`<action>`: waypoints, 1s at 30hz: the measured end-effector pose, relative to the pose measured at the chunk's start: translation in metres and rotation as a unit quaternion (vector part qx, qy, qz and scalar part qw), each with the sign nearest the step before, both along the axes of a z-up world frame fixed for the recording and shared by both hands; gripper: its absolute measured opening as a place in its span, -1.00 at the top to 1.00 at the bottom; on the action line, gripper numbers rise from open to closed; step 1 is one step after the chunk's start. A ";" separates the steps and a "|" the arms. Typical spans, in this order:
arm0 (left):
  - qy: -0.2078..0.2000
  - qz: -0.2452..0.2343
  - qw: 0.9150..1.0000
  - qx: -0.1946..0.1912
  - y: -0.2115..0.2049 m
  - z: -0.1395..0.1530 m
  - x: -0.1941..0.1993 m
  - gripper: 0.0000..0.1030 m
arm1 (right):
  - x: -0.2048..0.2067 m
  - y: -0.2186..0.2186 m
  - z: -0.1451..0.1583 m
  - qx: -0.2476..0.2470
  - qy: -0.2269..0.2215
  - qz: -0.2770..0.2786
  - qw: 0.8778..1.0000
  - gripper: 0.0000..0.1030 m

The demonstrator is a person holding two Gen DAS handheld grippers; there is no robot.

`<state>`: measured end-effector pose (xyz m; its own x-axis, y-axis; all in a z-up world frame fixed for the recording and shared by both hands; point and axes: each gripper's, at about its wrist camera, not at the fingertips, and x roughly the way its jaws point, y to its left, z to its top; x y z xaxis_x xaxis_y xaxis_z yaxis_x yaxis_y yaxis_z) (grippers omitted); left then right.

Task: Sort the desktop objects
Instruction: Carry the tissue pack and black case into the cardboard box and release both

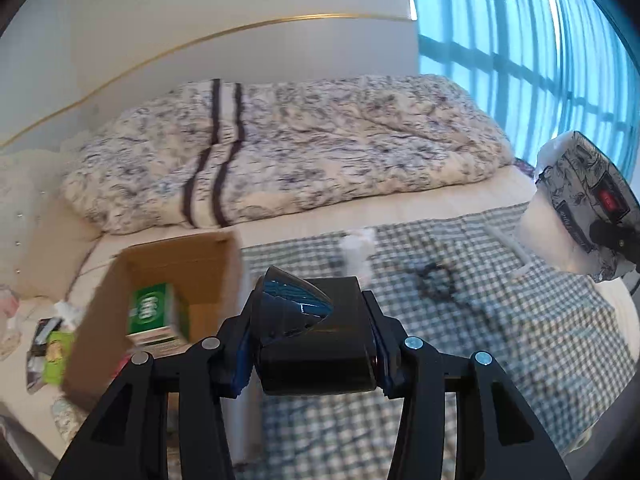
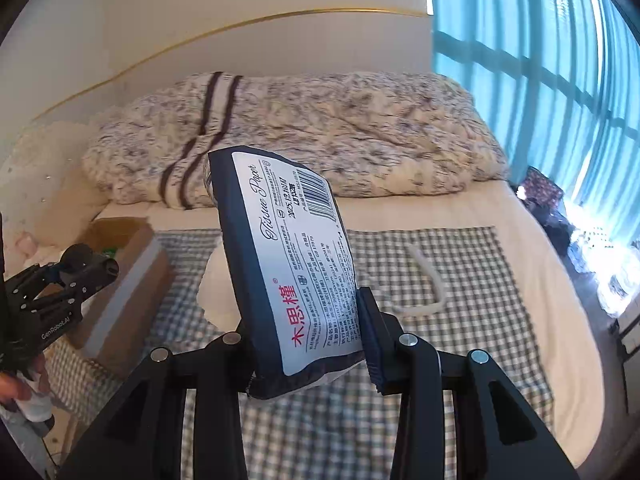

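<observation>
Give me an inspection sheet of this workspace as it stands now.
Surface: bed with checked cloth spread over it.
Job's things: black device and tissue pack, both gripped; cardboard box holds a green box.
Clutter: crumpled tissue, dark tangle, packets left of the box.
Grippers: left gripper shut on the device; right gripper shut on the pack.
Cables: white cord on the cloth.
Surroundings: folded quilt, curtained window.

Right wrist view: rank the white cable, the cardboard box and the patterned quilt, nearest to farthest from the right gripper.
1. White cable, on the checked cloth just ahead, right of the right gripper.
2. Cardboard box, ahead to the left.
3. Patterned quilt, along the bed's far side.
</observation>
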<state>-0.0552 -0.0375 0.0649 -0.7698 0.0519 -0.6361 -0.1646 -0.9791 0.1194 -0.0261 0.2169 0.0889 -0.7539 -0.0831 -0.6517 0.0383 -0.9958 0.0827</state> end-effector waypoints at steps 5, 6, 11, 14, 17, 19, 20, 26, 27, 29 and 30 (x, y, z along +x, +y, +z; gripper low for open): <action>0.001 0.034 0.999 -0.004 -0.054 0.004 0.006 0.06 | -0.003 -0.050 0.002 -0.005 -0.005 0.037 0.999 0.29; 0.003 0.039 0.999 -0.002 -0.062 0.004 0.009 0.06 | -0.004 -0.061 0.003 -0.002 -0.005 0.045 0.999 0.29; -0.001 0.069 0.998 0.006 -0.109 -0.007 0.010 0.06 | -0.004 -0.111 0.008 0.011 -0.001 0.084 0.996 0.29; -0.010 0.082 0.996 0.021 -0.130 -0.015 0.010 0.06 | -0.009 -0.137 0.007 0.004 -0.001 0.101 0.995 0.29; -0.020 0.093 0.995 0.039 -0.151 -0.024 0.005 0.06 | -0.017 -0.168 0.002 -0.009 -0.007 0.120 0.993 0.29; -0.017 0.095 0.994 0.044 -0.160 -0.028 0.005 0.06 | -0.021 -0.185 -0.003 -0.013 -0.011 0.132 0.991 0.29; -0.018 0.095 0.994 0.045 -0.164 -0.030 0.003 0.06 | -0.025 -0.195 -0.005 -0.016 -0.013 0.138 0.990 0.29; -0.024 0.111 0.992 0.055 -0.196 -0.045 -0.006 0.06 | -0.051 -0.242 -0.017 -0.036 -0.023 0.151 0.988 0.29; -0.024 0.112 0.992 0.056 -0.201 -0.047 -0.008 0.06 | -0.055 -0.249 -0.019 -0.036 -0.025 0.154 0.987 0.29; -0.022 0.115 0.991 0.059 -0.208 -0.051 -0.010 0.06 | -0.064 -0.261 -0.024 -0.039 -0.037 0.155 0.986 0.29; -0.029 0.113 0.991 0.063 -0.211 -0.054 -0.013 0.06 | -0.070 -0.266 -0.027 -0.046 -0.047 0.158 0.985 0.29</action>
<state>-0.0683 -0.2481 0.0107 -0.7338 -0.0354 -0.6785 0.0568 -0.9983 -0.0094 -0.0959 -0.0494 0.0615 -0.6169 -0.3657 -0.6969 0.3330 -0.9236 0.1898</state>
